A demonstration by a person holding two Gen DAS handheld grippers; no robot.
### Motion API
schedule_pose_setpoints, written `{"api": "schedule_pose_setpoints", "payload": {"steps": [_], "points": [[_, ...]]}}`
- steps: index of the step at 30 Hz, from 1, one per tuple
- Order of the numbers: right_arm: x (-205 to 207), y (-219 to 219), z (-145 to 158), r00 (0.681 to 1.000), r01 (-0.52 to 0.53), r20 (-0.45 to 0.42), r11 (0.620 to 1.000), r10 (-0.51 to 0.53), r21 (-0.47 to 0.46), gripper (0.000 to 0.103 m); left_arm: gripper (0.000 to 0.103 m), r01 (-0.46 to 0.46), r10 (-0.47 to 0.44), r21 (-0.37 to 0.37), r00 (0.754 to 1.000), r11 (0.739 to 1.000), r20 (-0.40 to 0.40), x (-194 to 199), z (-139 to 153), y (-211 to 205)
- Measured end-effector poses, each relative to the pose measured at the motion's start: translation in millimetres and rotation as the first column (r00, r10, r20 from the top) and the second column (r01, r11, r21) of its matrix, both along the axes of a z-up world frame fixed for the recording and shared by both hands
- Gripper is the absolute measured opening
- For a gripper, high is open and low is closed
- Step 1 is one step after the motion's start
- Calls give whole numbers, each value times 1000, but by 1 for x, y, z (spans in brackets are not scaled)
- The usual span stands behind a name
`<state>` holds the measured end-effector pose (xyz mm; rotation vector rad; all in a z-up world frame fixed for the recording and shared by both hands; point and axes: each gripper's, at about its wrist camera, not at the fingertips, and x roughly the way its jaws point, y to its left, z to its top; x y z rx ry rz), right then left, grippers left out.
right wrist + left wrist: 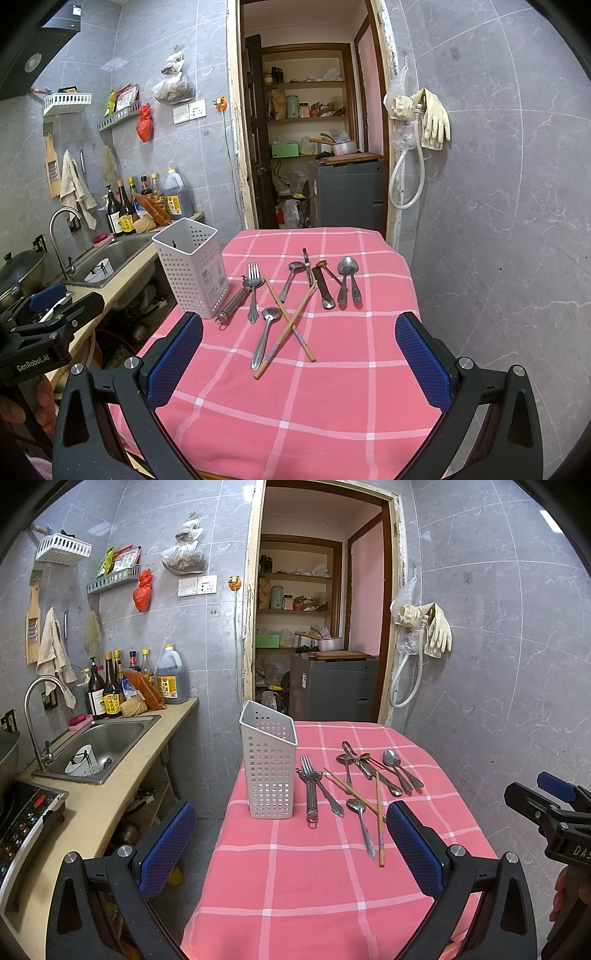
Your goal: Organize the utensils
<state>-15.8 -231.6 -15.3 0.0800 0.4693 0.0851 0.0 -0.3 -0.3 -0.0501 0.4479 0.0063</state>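
both tools hovered above the near end of a bench draped in a pink cloth with a white check (295, 398), short of the cutlery. left tool (291, 845) spread wide with nothing between its blue pads; right tool (299, 358) likewise gaping and empty, its side showing at the edge of the left wrist view.

landmark: a white perforated plastic utensil holder (269, 771), upright at the bench's left edge, mouth slanted and apparently vacant. everything else lay loose to its right. just beside it, a steel fork (317, 782) overlapping a round-handled steel peeler (311, 794), both pointing away toward the doorway. further right of the holder, a crossed pair of wooden chopsticks (291, 321) and a single steel spoon (266, 334), handle toward the viewer, bowl away. farthest from the holder, a cluster of steel spoons and a dark-handled knife (328, 284), overlapping, handles mostly toward the near edge.

judged: long axes ran roughly along the line of approach, so a pinch across a handle would need little wrist turn. near spoon and chopsticks sat almost dead ahead of the right tool, so probably its pick; fork and peeler, nearer the holder, suited the left. crossed chopsticks risked dragging one another on the soft cloth. nothing yet sorted, by the look of it.

beyond the holder: beige counter with a steel sink (99, 746), sauce bottles, grey marbled wall tiles, open doorway to a pantry.
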Motion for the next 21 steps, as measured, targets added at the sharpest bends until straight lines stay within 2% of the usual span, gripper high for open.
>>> {"api": "schedule_pose_setpoints", "payload": {"steps": [21], "points": [[2, 2, -2, 1000, 4, -7, 1000, -4, 4, 102, 103, -5, 5, 6, 1000, 1000, 3, 0, -2, -3]]}}
